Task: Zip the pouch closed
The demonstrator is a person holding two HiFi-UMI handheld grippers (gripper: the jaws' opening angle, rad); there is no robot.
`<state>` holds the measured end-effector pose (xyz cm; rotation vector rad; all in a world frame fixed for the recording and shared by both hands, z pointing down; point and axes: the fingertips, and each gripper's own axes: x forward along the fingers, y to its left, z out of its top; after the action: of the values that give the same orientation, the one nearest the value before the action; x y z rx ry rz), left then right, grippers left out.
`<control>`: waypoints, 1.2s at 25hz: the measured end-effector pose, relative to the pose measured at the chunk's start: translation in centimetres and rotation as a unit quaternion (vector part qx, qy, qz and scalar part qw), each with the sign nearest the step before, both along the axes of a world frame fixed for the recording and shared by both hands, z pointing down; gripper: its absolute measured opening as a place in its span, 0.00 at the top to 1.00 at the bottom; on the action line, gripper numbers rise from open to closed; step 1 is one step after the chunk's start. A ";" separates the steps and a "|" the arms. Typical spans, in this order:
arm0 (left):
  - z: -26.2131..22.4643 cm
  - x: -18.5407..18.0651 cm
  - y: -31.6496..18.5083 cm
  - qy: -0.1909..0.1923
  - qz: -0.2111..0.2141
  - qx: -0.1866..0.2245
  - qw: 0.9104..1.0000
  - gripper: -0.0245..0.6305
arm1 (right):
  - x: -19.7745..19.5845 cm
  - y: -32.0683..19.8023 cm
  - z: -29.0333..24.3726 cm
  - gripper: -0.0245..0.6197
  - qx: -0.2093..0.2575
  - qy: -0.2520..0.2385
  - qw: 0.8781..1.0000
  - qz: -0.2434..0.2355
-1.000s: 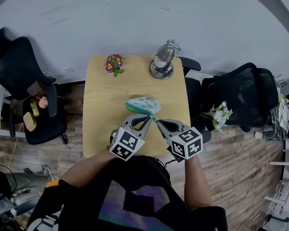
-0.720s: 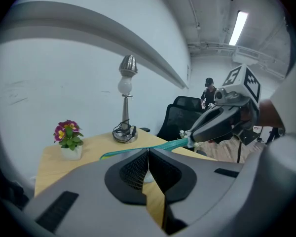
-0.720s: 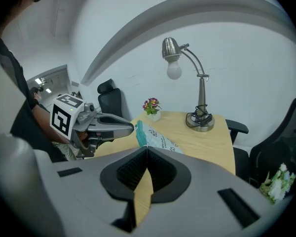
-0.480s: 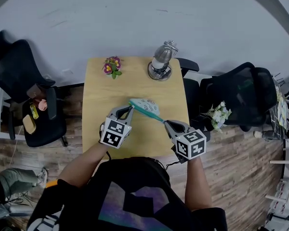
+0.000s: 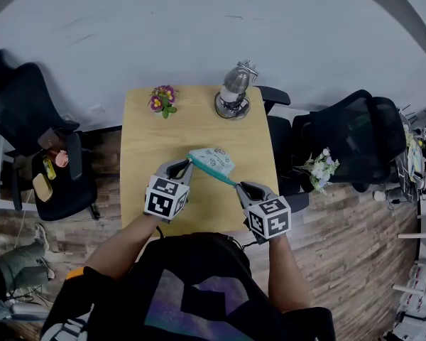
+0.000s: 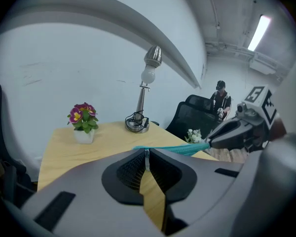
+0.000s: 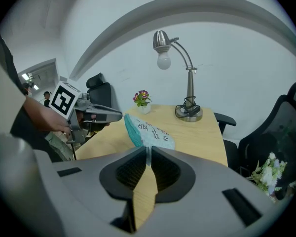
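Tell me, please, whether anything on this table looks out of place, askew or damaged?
Nothing stands out. The potted flower and desk lamp stand upright at the far edge of the table, and the pouch is simply held by its teal zipper edge between the left gripper and right gripper, both shut on it.

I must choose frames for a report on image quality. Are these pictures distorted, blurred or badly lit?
Head view: strong fisheye with dark corners, and the table is evenly lit. Left gripper view: the ceiling light is blown out white. Right gripper view: the top edge of the wall bows into an arc, while the lamp and the pouch look sharp.
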<state>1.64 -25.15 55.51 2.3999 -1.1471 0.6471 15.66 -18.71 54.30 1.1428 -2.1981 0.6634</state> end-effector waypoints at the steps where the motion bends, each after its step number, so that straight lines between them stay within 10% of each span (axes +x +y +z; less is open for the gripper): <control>1: -0.4 0.1 0.3 0.012 -0.003 -0.004 1.000 0.94 | -0.2 0.1 0.1 0.90 -0.001 -0.001 1.000 0.000; 9: -7.3 1.2 1.6 0.068 -0.011 0.056 0.996 0.94 | -1.2 -1.7 -6.3 0.79 0.096 0.009 0.995 0.016; 19: -20.8 2.3 2.6 0.094 -0.009 0.210 0.973 0.94 | -2.1 -2.6 -18.3 0.93 0.260 0.008 0.962 0.087; 30: -21.7 2.3 4.7 0.084 -0.010 0.208 0.975 0.94 | -2.7 -0.7 -21.2 0.94 0.290 -0.034 0.948 0.124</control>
<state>3.98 -20.43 33.80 2.7152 -1.3369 0.2010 12.95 -19.40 33.12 1.7319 -2.4057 0.1386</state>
